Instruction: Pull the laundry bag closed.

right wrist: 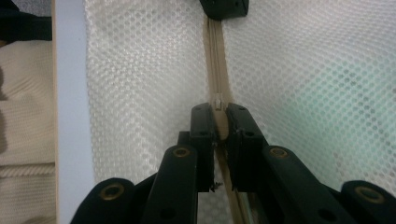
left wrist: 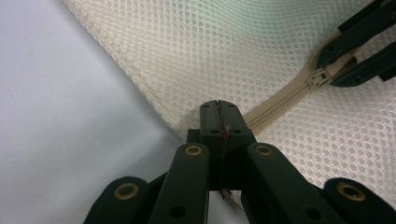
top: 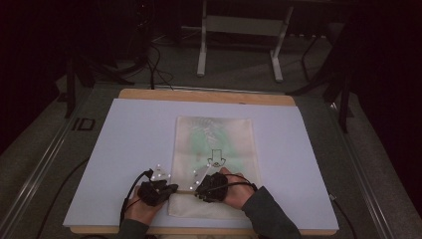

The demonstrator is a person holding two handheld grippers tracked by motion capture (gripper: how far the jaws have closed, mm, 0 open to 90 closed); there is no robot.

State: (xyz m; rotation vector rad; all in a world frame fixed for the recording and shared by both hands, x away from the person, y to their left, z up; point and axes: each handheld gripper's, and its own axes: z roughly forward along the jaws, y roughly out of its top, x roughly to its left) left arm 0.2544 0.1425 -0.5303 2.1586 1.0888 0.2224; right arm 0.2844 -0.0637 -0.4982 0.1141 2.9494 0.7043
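A cream mesh bag (top: 214, 144) lies flat on the white board (top: 124, 149), something pale green and a dark printed shape showing through it. Its beige zipper (left wrist: 280, 100) runs across the near end. My left gripper (top: 174, 189) (left wrist: 219, 116) is shut on the bag's edge at the zipper's end. My right gripper (top: 197, 188) (right wrist: 219, 116) is shut on the zipper pull (right wrist: 218, 101), a short way along the zipper (right wrist: 215, 60) from the left one. The right gripper (left wrist: 348, 56) also appears in the left gripper view, and the left gripper (right wrist: 224, 7) at the top of the right gripper view.
The board rests on a wooden table (top: 199, 95) whose edge shows at the far side. Beyond it, a white stand (top: 239, 45) and cables (top: 157, 64) sit on the dark floor. The board's near edge (right wrist: 70, 116) lies close beside the bag.
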